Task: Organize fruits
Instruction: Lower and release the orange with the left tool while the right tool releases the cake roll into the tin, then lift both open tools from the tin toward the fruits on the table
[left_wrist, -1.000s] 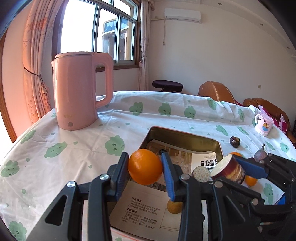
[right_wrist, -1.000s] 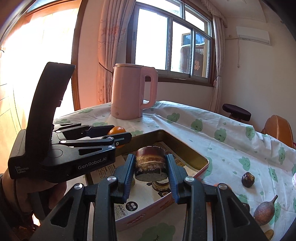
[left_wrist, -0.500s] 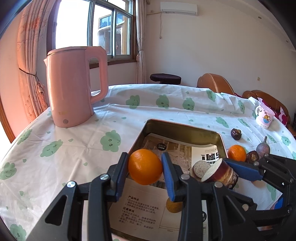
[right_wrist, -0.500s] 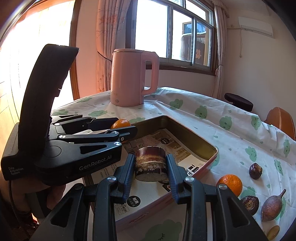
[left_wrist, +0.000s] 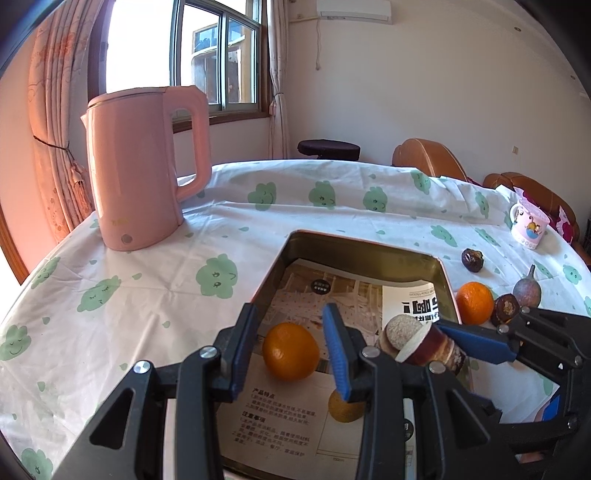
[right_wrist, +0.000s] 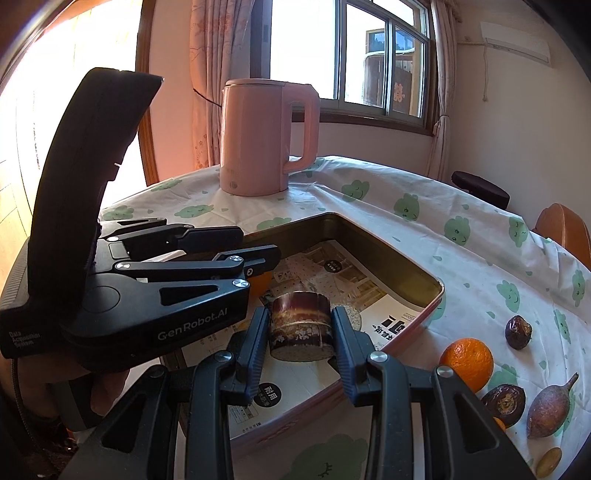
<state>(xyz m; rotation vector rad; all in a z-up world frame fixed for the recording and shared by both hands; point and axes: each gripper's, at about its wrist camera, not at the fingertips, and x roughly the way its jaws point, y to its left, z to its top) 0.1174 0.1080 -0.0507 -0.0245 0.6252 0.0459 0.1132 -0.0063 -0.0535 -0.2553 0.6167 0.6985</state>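
An orange (left_wrist: 290, 350) lies on the paper lining of the metal tray (left_wrist: 362, 245), low between the blue pads of my left gripper (left_wrist: 289, 317). A narrow gap shows on each side of it, so the jaws stand open around it. My right gripper (right_wrist: 300, 314) is shut on a dark brown cane piece (right_wrist: 300, 325) with pale cut ends, held just above the tray (right_wrist: 388, 243). In the left wrist view the cane piece (left_wrist: 424, 343) hangs to the right of the orange. The left gripper (right_wrist: 255, 258) sits at the tray's left side.
A small yellow fruit (left_wrist: 345, 406) lies in the tray. A pink kettle (left_wrist: 140, 173) stands at the back left. Right of the tray lie a second orange (right_wrist: 467, 363), two dark wrinkled fruits (right_wrist: 519, 332) (right_wrist: 504, 400) and a purple pear-shaped fruit (right_wrist: 548, 408). A mug (left_wrist: 528, 225) stands far right.
The orange was pinched between the left pads and now lies lower, on the tray's paper, free of them. The right gripper keeps its hold on the cane piece.
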